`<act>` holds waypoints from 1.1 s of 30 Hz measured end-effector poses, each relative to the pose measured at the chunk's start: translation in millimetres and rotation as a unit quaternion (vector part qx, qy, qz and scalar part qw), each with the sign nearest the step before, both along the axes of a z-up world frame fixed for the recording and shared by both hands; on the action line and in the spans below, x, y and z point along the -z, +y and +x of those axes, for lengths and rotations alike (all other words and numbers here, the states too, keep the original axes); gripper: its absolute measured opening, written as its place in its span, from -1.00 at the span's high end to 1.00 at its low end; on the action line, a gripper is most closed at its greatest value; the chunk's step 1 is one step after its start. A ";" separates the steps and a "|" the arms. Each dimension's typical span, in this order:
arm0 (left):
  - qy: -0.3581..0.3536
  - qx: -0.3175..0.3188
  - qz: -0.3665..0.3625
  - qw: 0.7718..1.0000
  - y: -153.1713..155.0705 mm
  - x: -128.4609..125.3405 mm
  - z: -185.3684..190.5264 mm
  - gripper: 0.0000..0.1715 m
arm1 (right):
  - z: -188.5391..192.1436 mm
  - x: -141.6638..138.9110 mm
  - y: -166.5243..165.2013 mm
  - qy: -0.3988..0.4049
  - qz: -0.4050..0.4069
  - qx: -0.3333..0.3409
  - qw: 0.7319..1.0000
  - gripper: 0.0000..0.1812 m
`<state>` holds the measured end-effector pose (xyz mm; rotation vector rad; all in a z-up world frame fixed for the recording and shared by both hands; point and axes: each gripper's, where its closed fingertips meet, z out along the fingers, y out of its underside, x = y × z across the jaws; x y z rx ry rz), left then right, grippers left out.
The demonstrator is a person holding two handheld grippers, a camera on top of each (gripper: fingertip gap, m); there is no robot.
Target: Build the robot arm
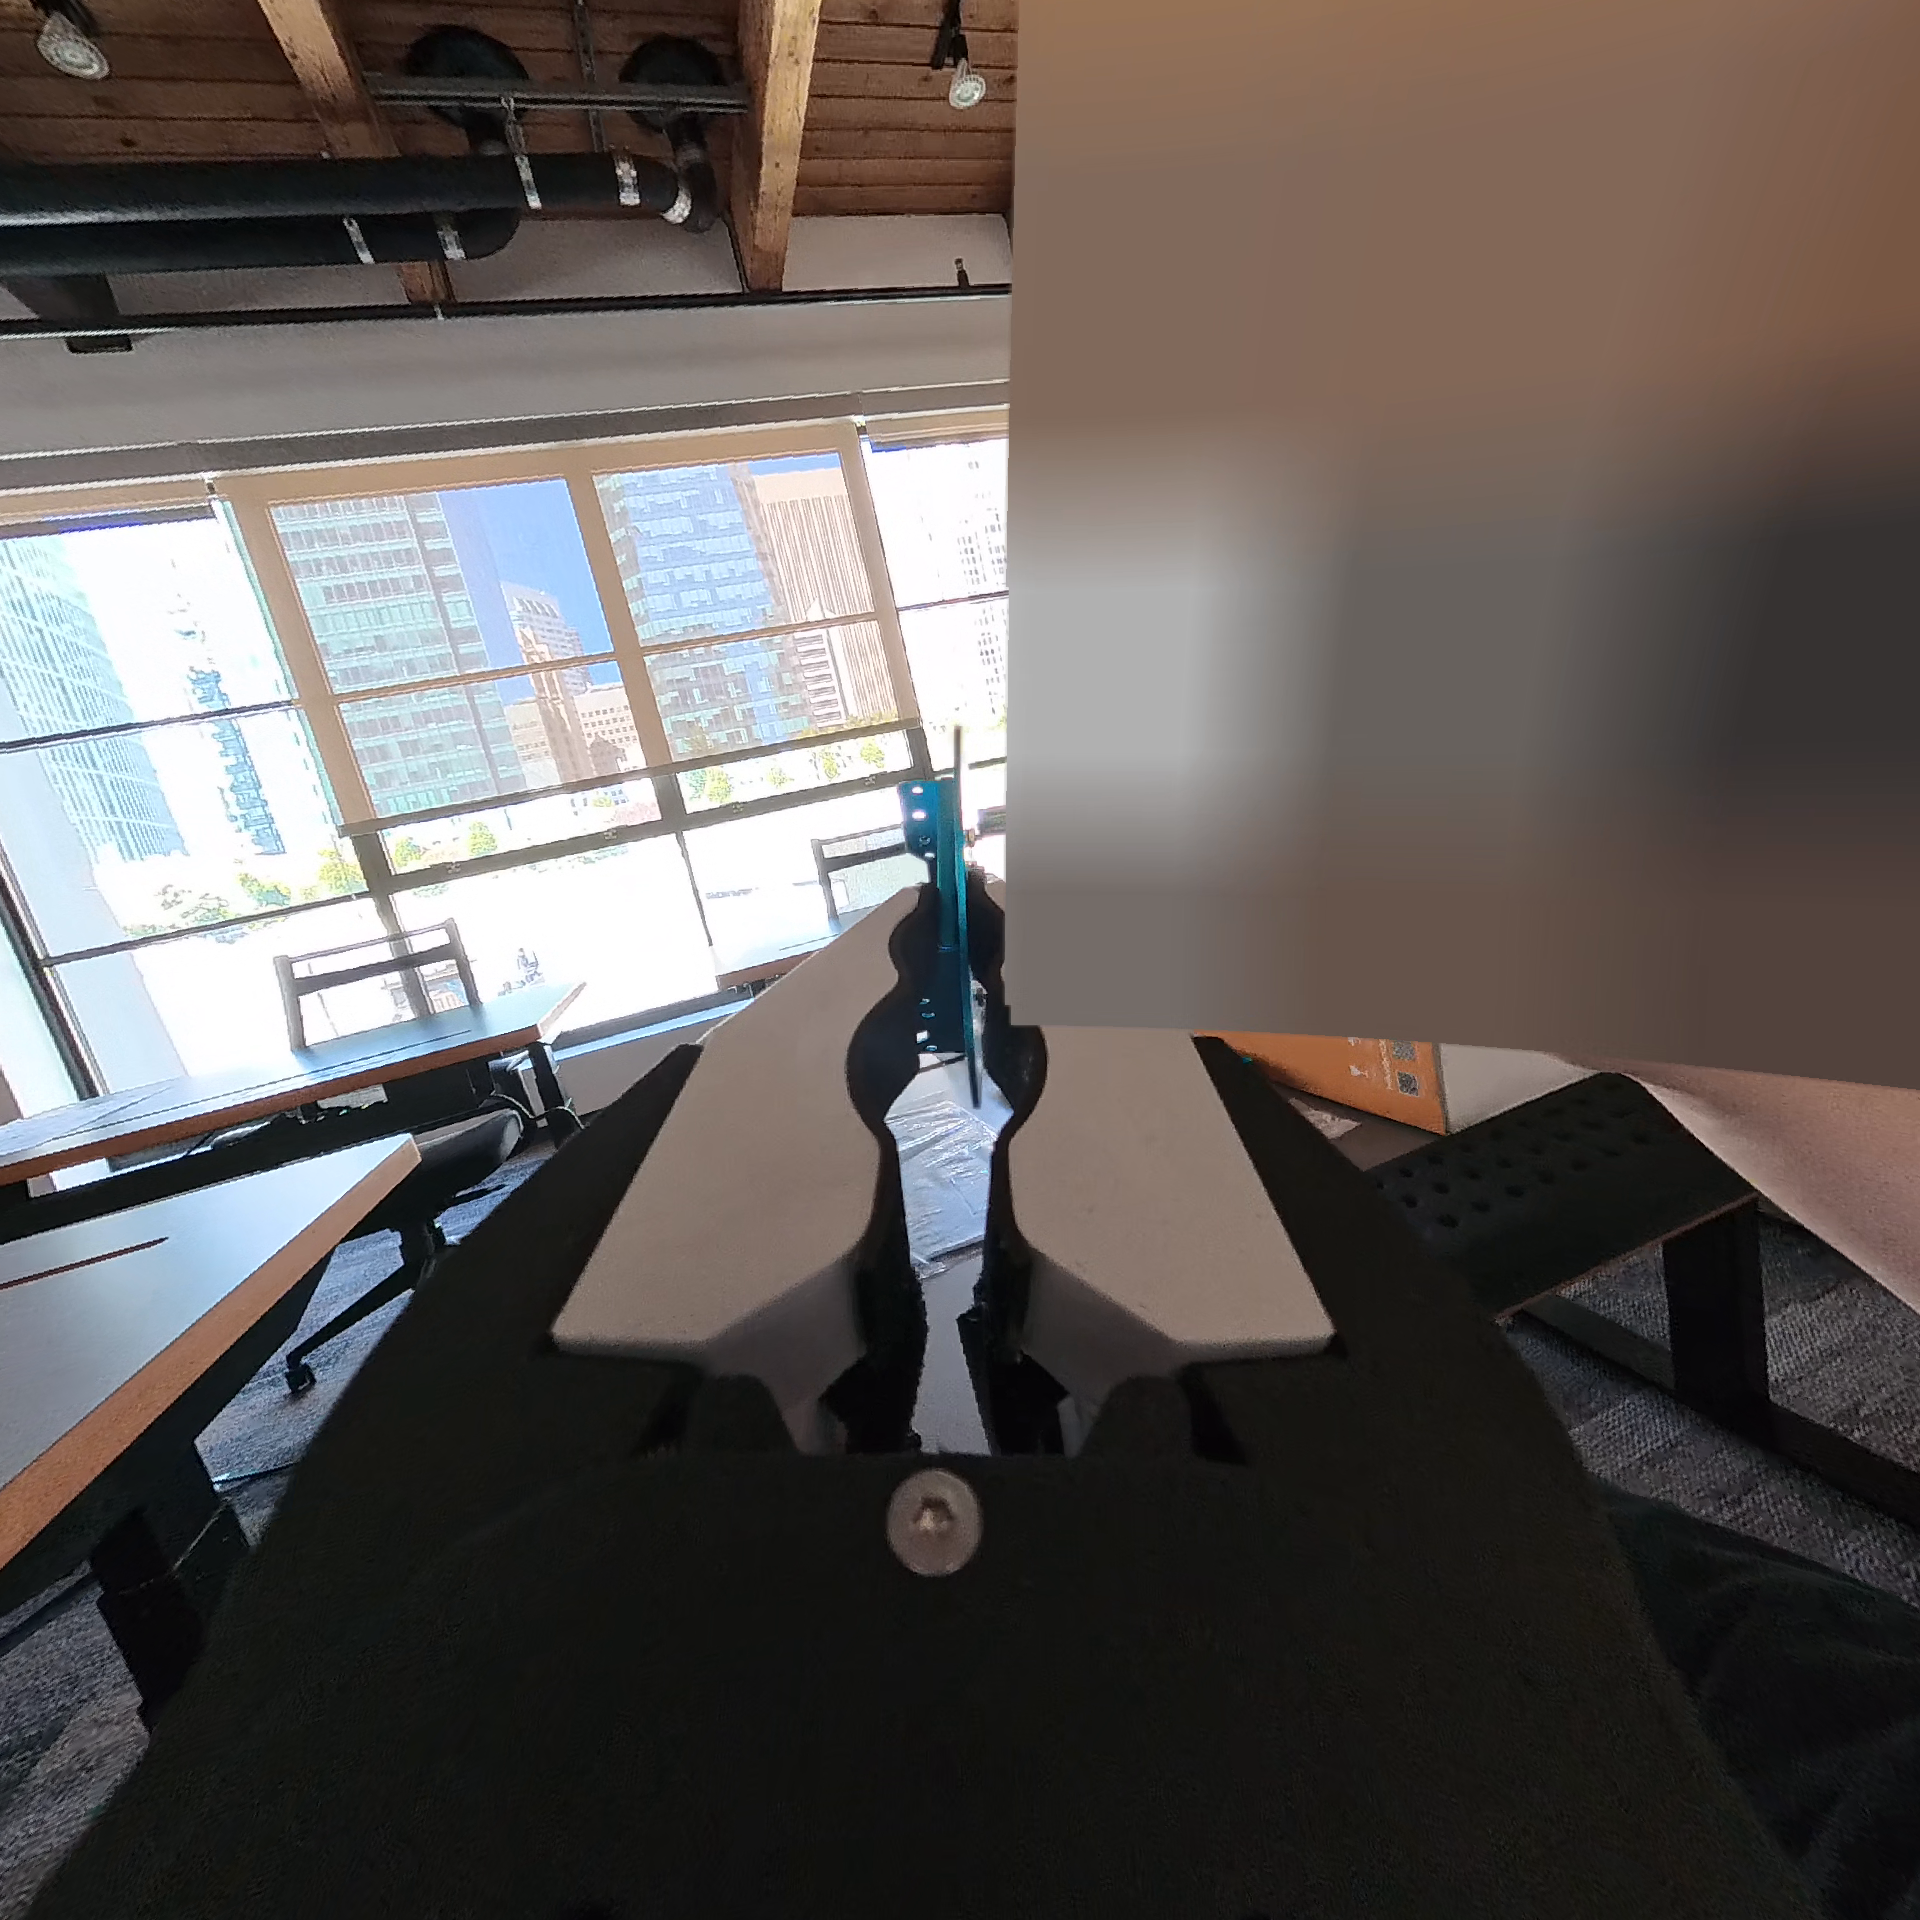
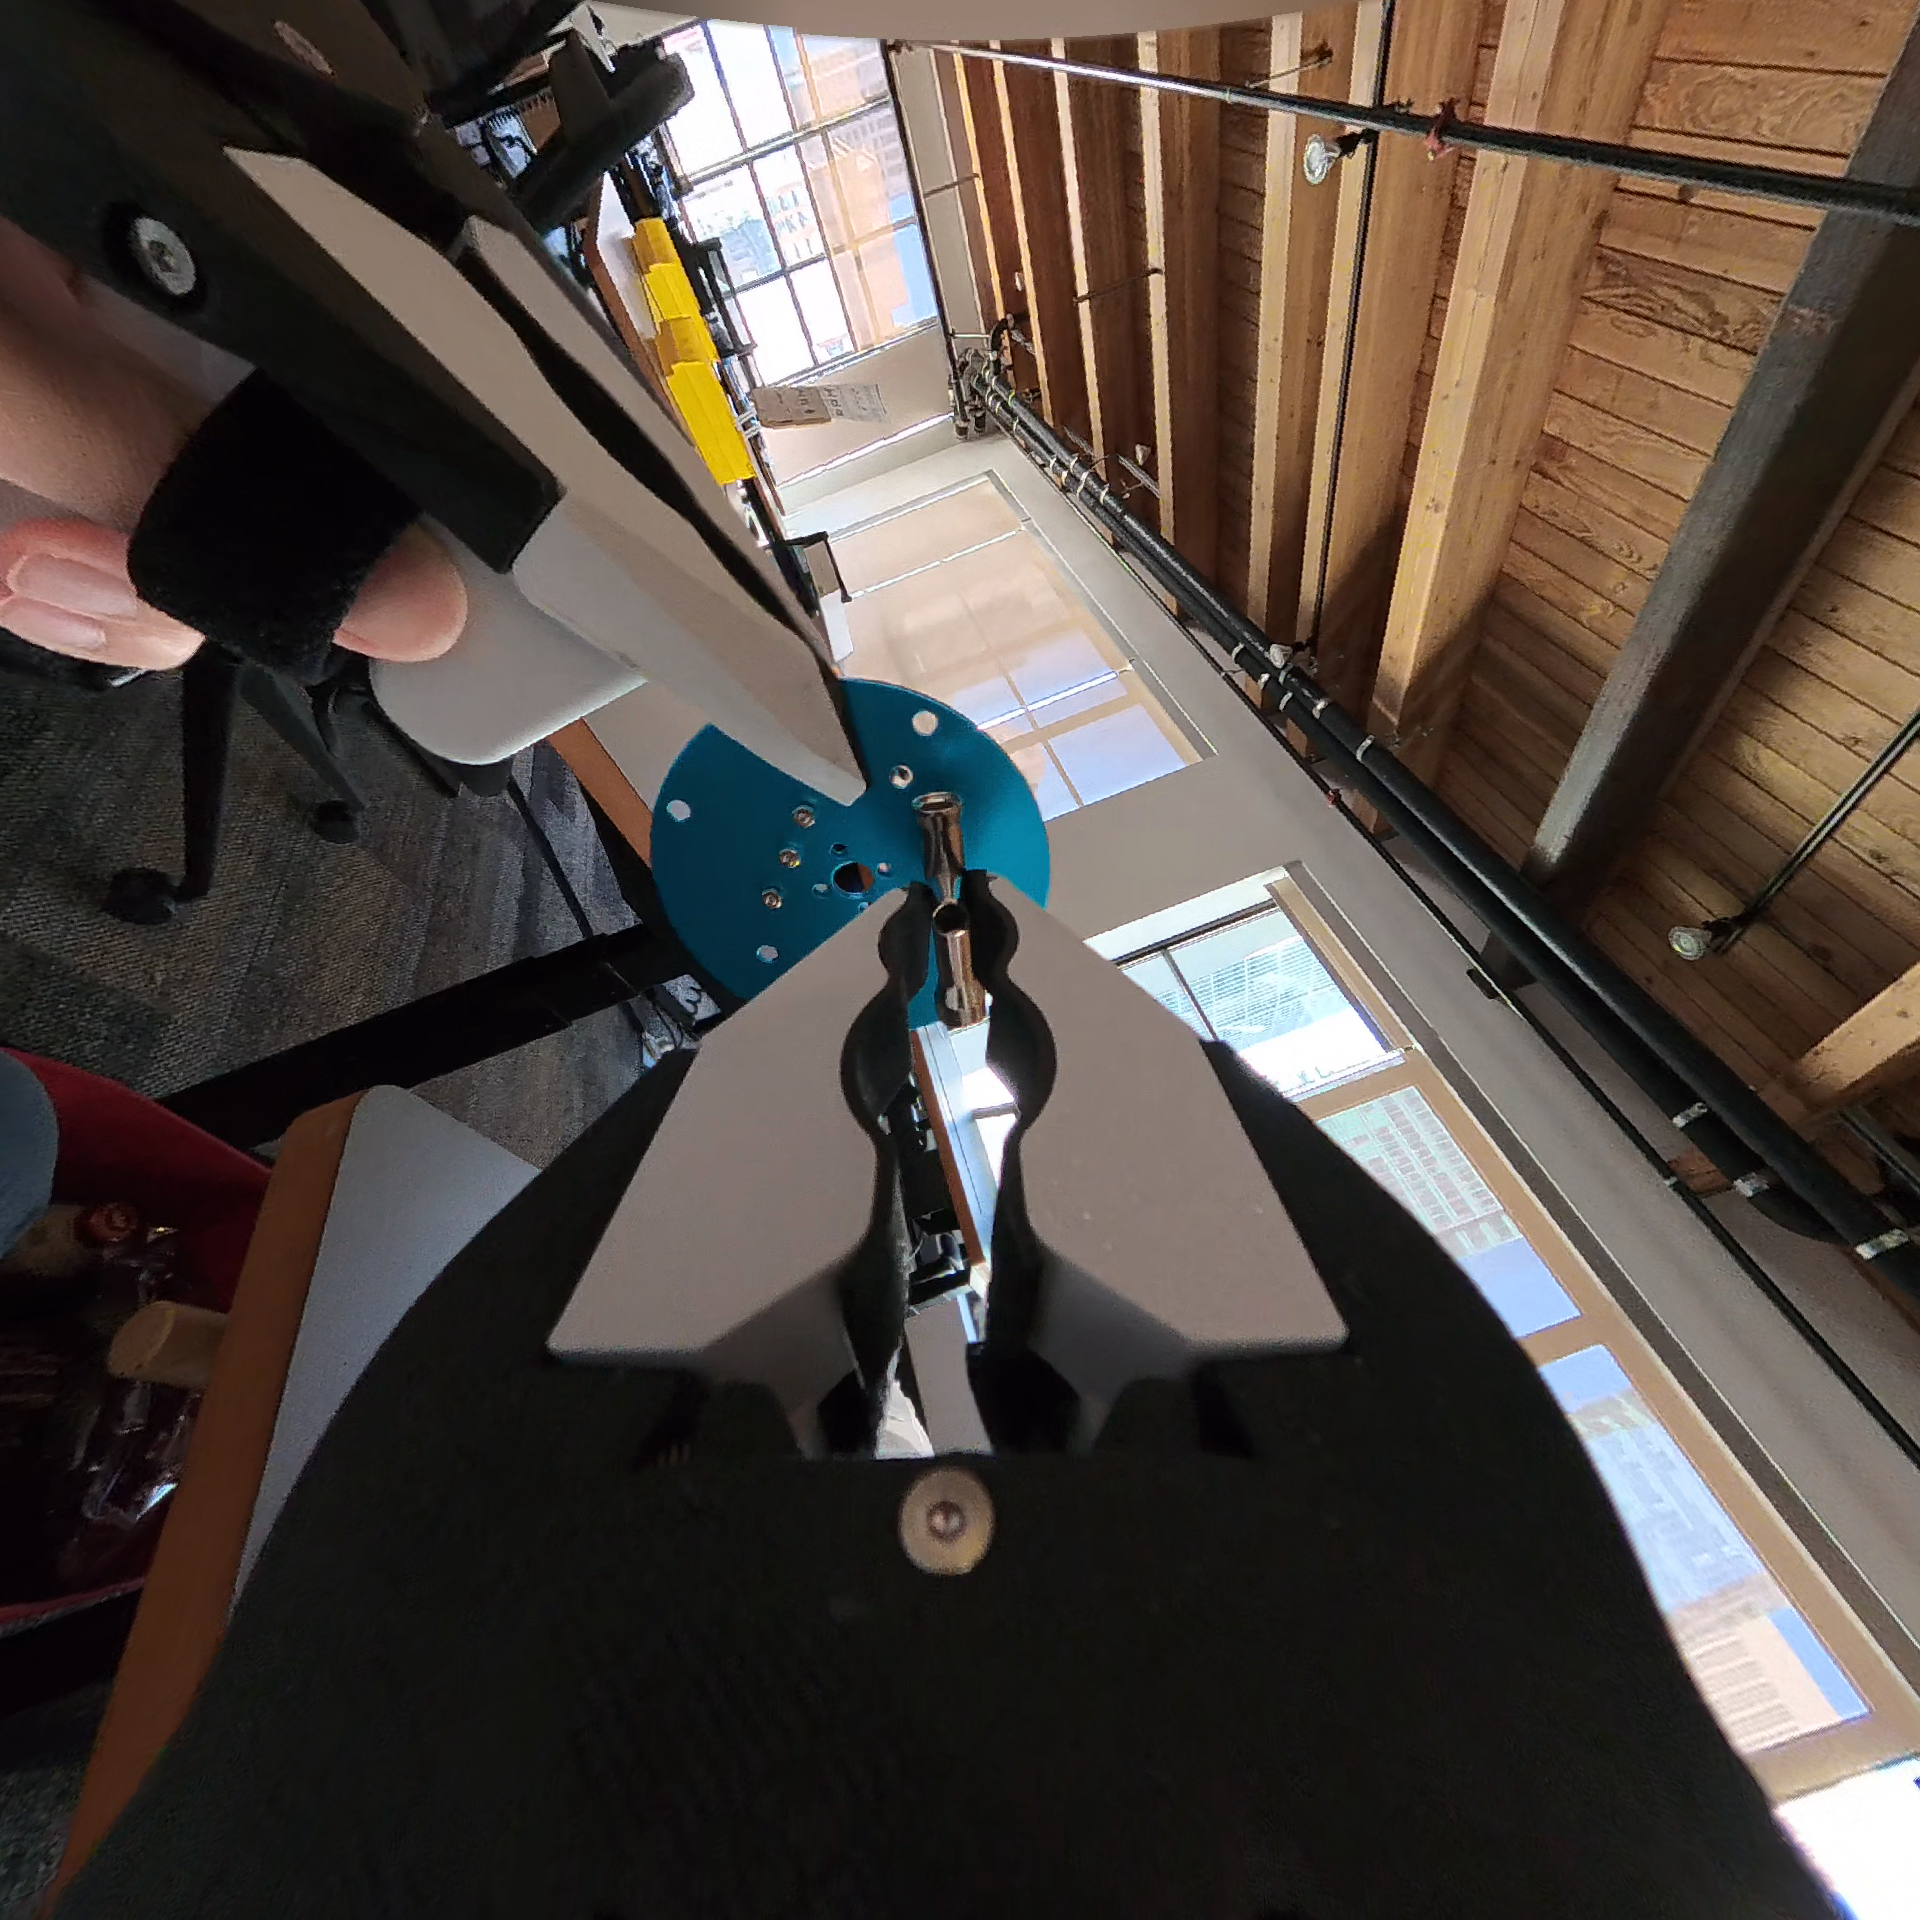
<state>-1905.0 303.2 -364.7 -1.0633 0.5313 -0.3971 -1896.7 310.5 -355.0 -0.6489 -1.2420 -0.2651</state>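
A round blue metal plate [image 2: 748, 831] with several holes and small screws is clamped at its rim by my left gripper [image 2: 847, 769], which reaches in from the upper left of the right wrist view. In the left wrist view the plate [image 1: 961, 935] shows edge-on between the fingertips of my left gripper [image 1: 951, 914], with a blue bracket [image 1: 923, 831] fixed on it. My right gripper [image 2: 951, 904] is shut on a small chrome tubular socket tool [image 2: 954, 956]. One of the tool's tubes points at the plate's face, close to a hole.
Dark tables with wooden edges [image 1: 156, 1299] and a chair [image 1: 374, 977] stand by large windows. A black perforated board [image 1: 1558, 1174] and an orange box [image 1: 1351, 1081] lie to the right. Yellow bins [image 2: 696, 395], a red bin [image 2: 135, 1195] and a person's hand [image 2: 62, 592] show in the right wrist view.
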 end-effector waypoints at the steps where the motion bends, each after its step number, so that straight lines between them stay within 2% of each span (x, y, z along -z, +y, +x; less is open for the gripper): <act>1: -0.001 -0.001 0.000 1.000 -0.3 -0.1 -0.5 0.97 | 0.2 0.4 -0.6 -0.001 -0.002 -0.002 1.000 0.93; 9: -0.001 0.002 0.006 1.000 -2.0 -1.6 0.1 0.97 | 1.6 2.3 0.9 0.002 -0.007 0.001 1.000 0.93; 18: -0.008 0.012 -0.004 1.000 -1.3 -0.4 3.3 0.97 | 2.5 2.5 3.6 -0.008 0.044 0.030 0.999 0.93; 22: 0.009 -0.016 0.031 0.999 -3.7 -3.0 3.4 0.97 | 1.9 0.1 2.9 0.082 -0.067 -0.019 0.994 0.93; 25: 0.020 -0.030 0.051 0.998 -4.3 -3.8 4.4 0.96 | 2.4 -2.5 1.4 0.176 -0.185 -0.086 0.963 0.92; 28: 0.031 -0.054 0.067 0.996 -1.6 -3.5 4.2 0.97 | 1.8 -0.7 5.1 0.257 -0.299 -0.154 0.906 0.92; 31: 0.040 -0.078 0.071 0.994 4.7 -1.6 3.3 0.97 | 0.4 3.2 12.7 0.306 -0.361 -0.187 0.861 0.92; 33: 0.049 -0.095 0.077 0.991 7.7 -0.4 2.0 0.97 | -1.3 5.4 16.5 0.314 -0.369 -0.193 0.853 0.92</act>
